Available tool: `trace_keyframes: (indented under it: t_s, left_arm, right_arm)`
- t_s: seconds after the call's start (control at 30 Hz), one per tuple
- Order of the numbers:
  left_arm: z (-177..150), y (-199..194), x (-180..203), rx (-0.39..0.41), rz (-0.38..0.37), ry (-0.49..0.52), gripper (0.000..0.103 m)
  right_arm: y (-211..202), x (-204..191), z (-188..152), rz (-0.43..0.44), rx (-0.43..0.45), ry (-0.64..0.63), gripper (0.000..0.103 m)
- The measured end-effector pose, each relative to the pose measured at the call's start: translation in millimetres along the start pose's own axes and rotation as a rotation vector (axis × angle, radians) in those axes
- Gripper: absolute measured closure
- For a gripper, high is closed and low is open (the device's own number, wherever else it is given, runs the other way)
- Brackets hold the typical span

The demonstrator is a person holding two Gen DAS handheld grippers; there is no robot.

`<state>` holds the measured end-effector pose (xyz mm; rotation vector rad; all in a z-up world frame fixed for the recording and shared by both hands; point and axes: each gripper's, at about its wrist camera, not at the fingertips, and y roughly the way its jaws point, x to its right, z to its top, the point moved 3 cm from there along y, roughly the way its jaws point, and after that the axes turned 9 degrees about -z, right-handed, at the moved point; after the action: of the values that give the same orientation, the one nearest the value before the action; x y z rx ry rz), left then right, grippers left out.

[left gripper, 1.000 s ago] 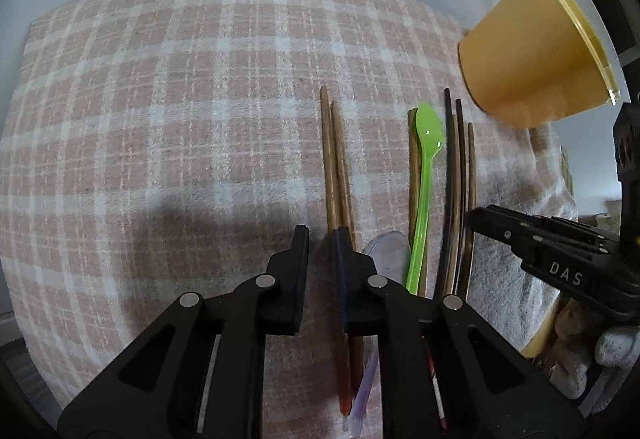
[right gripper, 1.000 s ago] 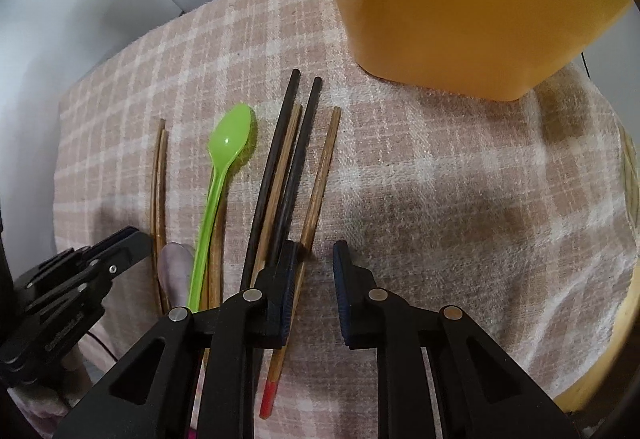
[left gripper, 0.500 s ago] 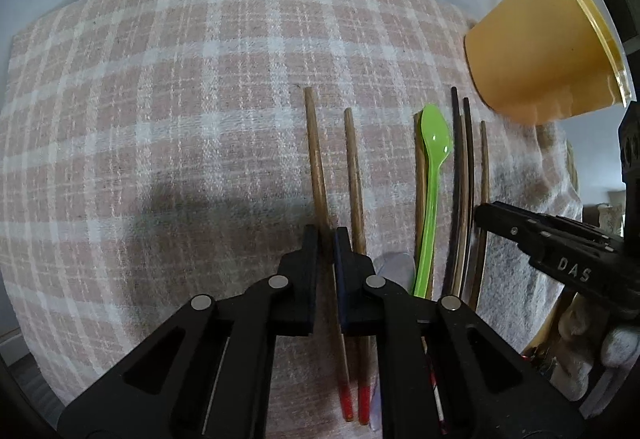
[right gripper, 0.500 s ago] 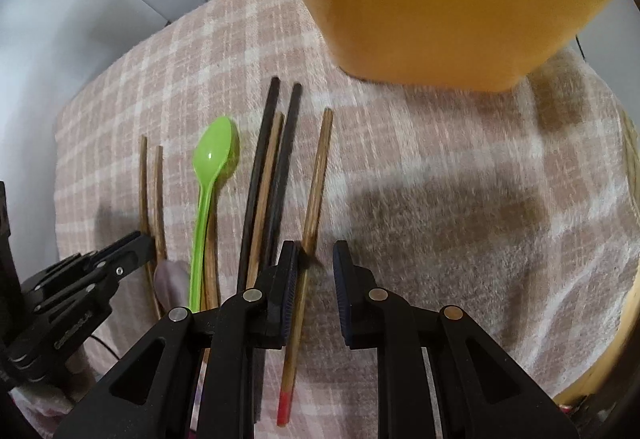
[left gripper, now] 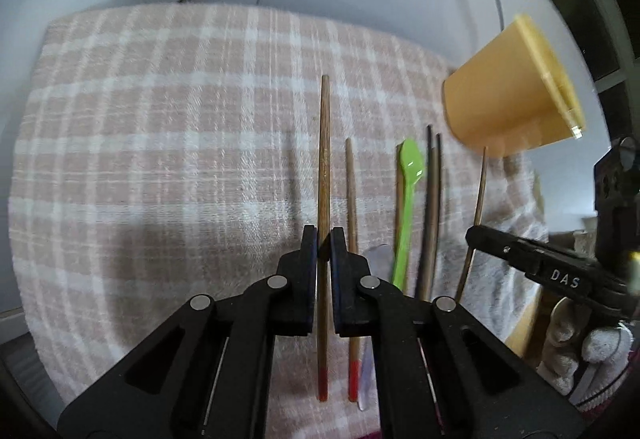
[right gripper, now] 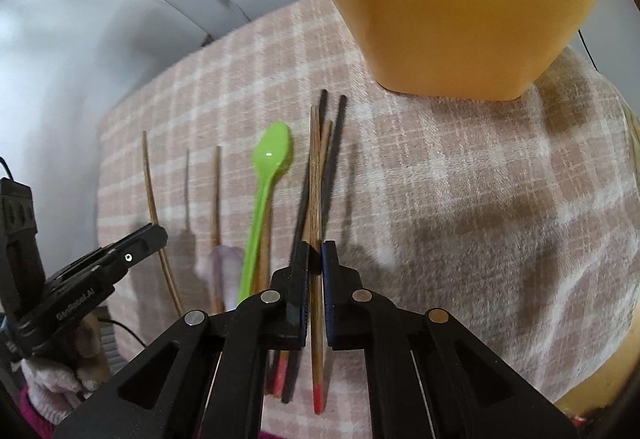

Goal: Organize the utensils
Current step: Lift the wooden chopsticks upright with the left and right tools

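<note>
A pink checked cloth [left gripper: 160,159] covers the table, yellow tub [left gripper: 508,99] at its far right corner. Left gripper [left gripper: 324,239] is clamped on one wooden chopstick [left gripper: 323,167], lifted off the cloth. Right gripper [right gripper: 315,255] pinches another red-tipped chopstick [right gripper: 316,179] above the dark pair [right gripper: 334,159], beside the green spoon [right gripper: 266,175].
</note>
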<state>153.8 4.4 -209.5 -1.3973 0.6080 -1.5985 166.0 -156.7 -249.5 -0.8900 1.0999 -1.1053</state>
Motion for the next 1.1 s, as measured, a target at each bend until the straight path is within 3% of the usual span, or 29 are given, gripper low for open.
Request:
trace_keyframes:
  t_s: [0.27, 0.5, 0.8, 1.1]
  left_arm:
    - [-10, -57, 24, 0.1, -0.031, 0.087, 0.099]
    - [-4, -89, 57, 0.165, -0.071, 0.158, 0.099]
    - [28, -107, 113, 0.244, -0.148, 0.258, 0.099]
    - [75, -104, 170, 0.31, -0.193, 0.343, 0.099]
  right_arm:
    - [-56, -2, -14, 0.038, 0.127, -0.066, 0.098]
    - [-105, 18, -21, 0.053, 0.247, -0.031, 0.098]
    - [-162, 38, -16, 0.062, 0.382, -0.001, 0.098]
    - [-224, 63, 13, 0.102, 0.526, 0.052, 0.098]
